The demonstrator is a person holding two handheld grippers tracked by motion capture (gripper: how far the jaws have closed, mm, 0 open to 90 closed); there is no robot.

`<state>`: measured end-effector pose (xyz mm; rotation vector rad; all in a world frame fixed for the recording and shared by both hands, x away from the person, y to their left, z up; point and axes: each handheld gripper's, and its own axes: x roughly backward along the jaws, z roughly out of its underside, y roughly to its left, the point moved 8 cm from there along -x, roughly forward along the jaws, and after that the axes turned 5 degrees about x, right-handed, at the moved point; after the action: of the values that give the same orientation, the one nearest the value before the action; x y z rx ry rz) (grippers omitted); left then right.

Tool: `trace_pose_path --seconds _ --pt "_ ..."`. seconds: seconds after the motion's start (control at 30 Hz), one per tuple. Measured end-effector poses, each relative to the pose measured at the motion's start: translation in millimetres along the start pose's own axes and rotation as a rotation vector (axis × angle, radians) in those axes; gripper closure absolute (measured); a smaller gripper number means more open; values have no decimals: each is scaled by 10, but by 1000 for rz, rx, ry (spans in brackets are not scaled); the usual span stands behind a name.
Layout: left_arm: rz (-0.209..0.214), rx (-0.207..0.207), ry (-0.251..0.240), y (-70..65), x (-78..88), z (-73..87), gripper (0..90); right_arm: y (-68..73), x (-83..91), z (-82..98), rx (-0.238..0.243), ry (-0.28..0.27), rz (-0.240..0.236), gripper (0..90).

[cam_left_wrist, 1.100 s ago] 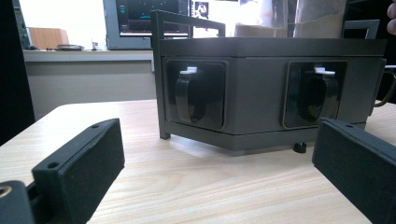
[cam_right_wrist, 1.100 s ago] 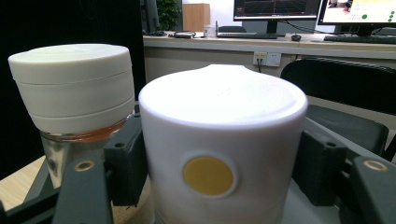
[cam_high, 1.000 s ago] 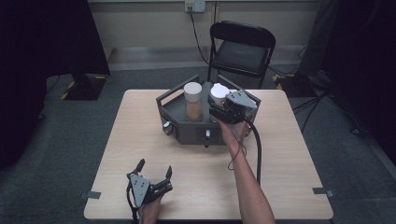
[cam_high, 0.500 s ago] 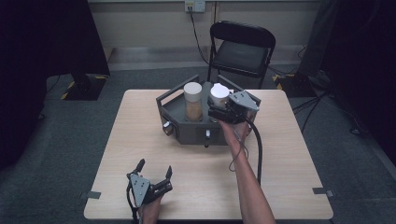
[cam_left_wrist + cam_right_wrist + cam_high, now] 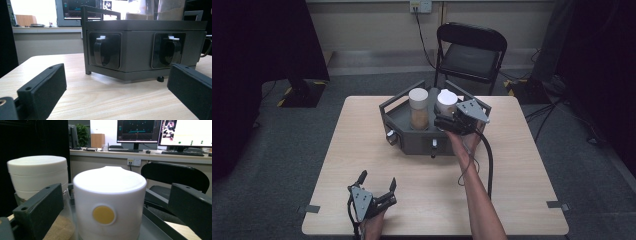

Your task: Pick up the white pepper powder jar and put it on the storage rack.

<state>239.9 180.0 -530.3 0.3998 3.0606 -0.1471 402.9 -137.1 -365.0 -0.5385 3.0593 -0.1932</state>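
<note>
The right gripper (image 5: 443,121) had its jaws just sprung wide around the white-lidded jar (image 5: 109,202) at two o'clock in the grey rack (image 5: 412,145), pads off it, so any lift looked undone, while the left gripper (image 5: 376,186) idled open at seven o'clock on the worktop (image 5: 512,190).

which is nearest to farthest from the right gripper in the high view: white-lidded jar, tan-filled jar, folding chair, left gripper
From the right gripper:
1. white-lidded jar, right in front of its open jaws, in the dark tray.
2. tan-filled jar, next to it on the left.
3. folding chair, beyond the table's far edge.
4. left gripper, at the near edge; close to the chair in rank.
</note>
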Motion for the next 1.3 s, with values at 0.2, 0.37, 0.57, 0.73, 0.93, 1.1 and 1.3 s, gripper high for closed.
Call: trace_pose_path --seconds 0.2,0.37,0.57,0.73,0.93,1.1,1.3 --pt "0 2 -1 -1 -1 1 16 -11 106 -13 -18 -30 -4 0" --pt "-3 0 0 -3 0 0 18 35 205 -11 5 -46 16 0" --pt "-4 -1 0 -4 0 0 17 57 288 32 -9 -38 18 0" --pt "-4 0 0 -3 0 0 17 71 353 43 -28 -10 5 0" --pt "-4 -1 0 -4 0 0 17 76 487 113 -48 -18 -8 0" --pt "-4 0 0 -4 0 0 17 85 591 170 -49 -24 -9 0" --pt "-4 0 0 -4 0 0 18 105 735 212 -44 -43 -16 0"
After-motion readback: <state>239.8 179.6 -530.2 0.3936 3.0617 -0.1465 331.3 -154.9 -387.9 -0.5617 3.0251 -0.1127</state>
